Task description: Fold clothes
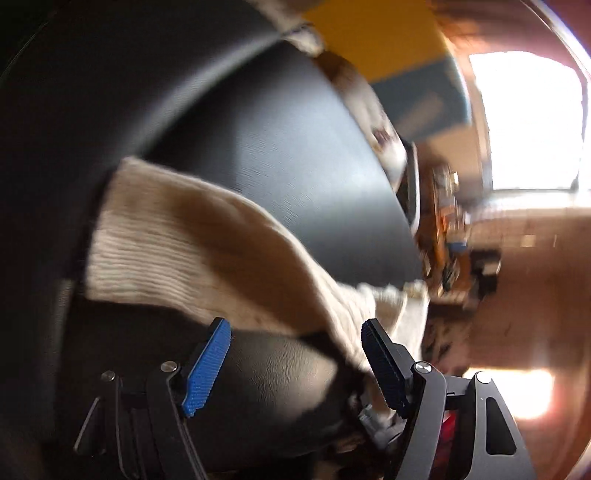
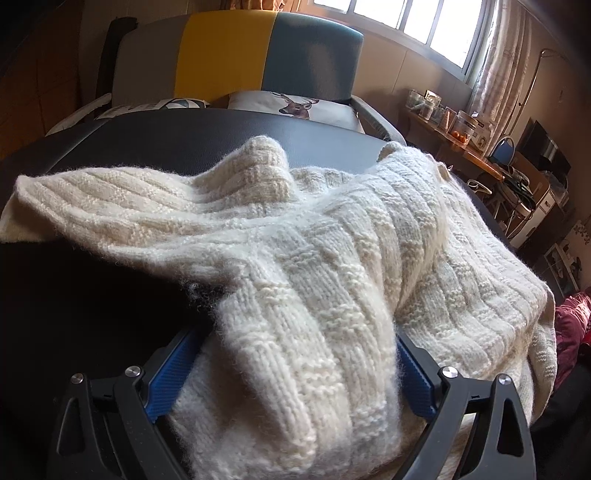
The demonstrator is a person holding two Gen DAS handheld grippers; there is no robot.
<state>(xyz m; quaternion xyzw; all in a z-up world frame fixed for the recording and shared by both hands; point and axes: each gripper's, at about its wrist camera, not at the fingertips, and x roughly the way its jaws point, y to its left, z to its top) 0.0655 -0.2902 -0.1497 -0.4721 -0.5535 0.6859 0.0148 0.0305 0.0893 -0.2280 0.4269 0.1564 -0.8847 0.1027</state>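
One sweater (image 2: 317, 236), cream, chunky wool knit with ribbed bands and a fuzzy nap, lies rumpled across one table (image 2: 155, 136) whose top is black and faintly grained like leather. In the right wrist view a thick fold of the sweater fills the gap between the two blue ribbed pads (image 2: 173, 373) of the right gripper (image 2: 291, 373); the jaws stand wide, and I cannot tell whether they press the wool or merely flank it. One sleeve runs off to the left, its cuff lying flat on the table, and a peak of knit stands up in the middle. In the blurred left wrist view the left gripper (image 1: 295, 365) is spread, nothing between its pads, with a ribbed stretch of the sweater (image 1: 177, 236) lying on the table (image 1: 280, 162) just ahead of its fingertips and passing close by one of them. Behind the table stands one sofa (image 2: 236, 55) with grey, yellow and blue panels, and on it one pillow (image 2: 295, 105) printed with a deer head. To the right a wooden shelf (image 2: 476, 155) holds several jars and boxes, their labels too small to read. A barred window (image 2: 417, 22) is bright above.
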